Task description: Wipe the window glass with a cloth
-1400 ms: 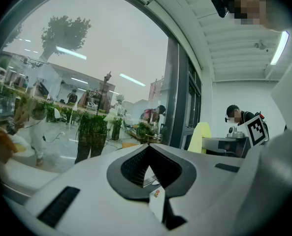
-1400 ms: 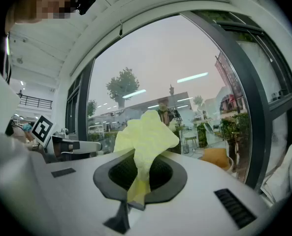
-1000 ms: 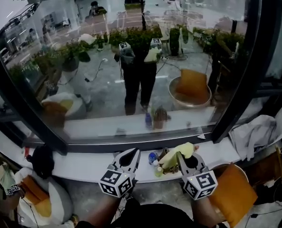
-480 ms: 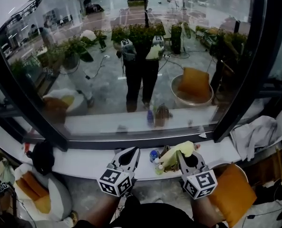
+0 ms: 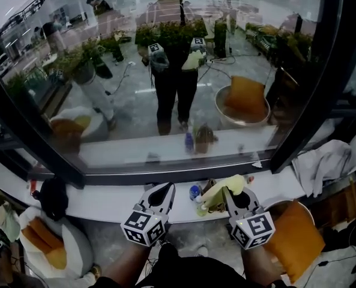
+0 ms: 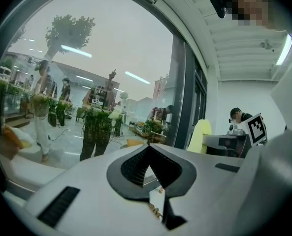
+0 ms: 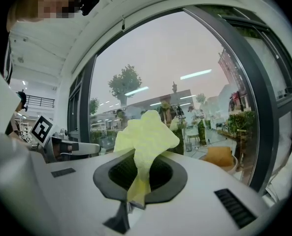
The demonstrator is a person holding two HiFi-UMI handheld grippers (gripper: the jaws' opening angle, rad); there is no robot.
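Ideally, the window glass (image 5: pixel 165 71) gets broad, overlapping strokes with the fabric pressed flat, starting high. Both tools point at the pane, low and near, just above the white sill (image 5: pixel 105 206). The left gripper (image 5: pixel 162 195) is closed on nothing, while the right gripper (image 5: pixel 229 200) pinches the yellow cloth (image 5: pixel 224 189).

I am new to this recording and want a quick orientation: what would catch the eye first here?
The large window glass fills the head view, with the person's reflection at its top middle. Low at the sill, the right claw pinches a bright yellow cloth, while the left claw is shut and empty.
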